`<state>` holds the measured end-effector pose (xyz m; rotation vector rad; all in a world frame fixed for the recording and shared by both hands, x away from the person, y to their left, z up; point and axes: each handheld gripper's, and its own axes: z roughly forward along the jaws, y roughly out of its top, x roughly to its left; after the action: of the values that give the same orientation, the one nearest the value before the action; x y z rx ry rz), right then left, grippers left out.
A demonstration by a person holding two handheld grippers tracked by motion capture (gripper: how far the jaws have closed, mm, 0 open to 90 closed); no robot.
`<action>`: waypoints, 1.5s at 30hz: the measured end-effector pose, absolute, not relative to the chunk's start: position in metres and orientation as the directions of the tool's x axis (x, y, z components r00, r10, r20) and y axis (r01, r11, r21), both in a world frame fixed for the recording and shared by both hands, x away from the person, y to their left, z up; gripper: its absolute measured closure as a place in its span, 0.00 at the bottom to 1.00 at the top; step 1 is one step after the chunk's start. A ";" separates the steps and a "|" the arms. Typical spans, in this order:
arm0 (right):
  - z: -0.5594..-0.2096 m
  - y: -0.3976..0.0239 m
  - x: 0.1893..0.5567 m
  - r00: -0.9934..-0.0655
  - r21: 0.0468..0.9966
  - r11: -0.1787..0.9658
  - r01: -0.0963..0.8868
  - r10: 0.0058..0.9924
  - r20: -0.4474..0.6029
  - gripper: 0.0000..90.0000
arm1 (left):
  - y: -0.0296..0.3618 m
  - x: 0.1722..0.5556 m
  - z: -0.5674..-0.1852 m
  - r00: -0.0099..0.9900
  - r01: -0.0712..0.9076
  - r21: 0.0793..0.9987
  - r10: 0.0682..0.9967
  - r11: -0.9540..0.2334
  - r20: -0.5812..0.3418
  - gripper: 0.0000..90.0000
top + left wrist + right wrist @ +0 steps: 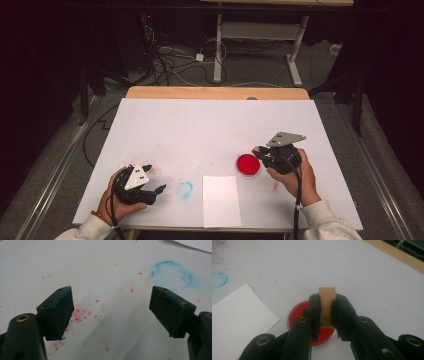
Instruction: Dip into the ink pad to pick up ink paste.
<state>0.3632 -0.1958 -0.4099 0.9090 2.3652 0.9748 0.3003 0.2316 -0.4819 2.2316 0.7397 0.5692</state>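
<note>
The right gripper [326, 315] covers the middle of the red ink pad [297, 312]. Its jaws hide the wooden stamp's [327, 298] lower end. The white paper sheet [237, 315] runs off the picture's left edge.

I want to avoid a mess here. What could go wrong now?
The right gripper pinches the wooden block low, so it may tilt over the red ink pad. Ink could also drip past the paper onto the table, which is already stained.

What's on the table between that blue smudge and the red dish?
In the high view, a white sheet of paper lies between the blue smudge and the red dish, low toward the table's near edge.
</note>
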 end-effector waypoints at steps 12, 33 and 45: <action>-0.445 -0.182 0.375 -0.717 0.645 0.608 0.463 0.685 -0.131 0.85 | 0.231 0.301 -0.483 0.740 0.341 0.724 0.646 -0.599 0.186 0.21; -0.456 -0.180 0.378 -0.710 0.621 0.625 0.473 0.688 -0.150 0.85 | 0.229 0.299 -0.482 0.734 0.331 0.721 0.646 -0.609 0.208 0.22; -0.454 -0.174 0.381 -0.707 0.584 0.642 0.496 0.689 -0.157 0.85 | 0.229 0.302 -0.484 0.733 0.339 0.726 0.652 -0.598 0.195 0.22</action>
<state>0.3807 -0.1745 -0.4545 0.9414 2.4974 0.7304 0.3024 0.2286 -0.4836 2.2456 0.7446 0.5894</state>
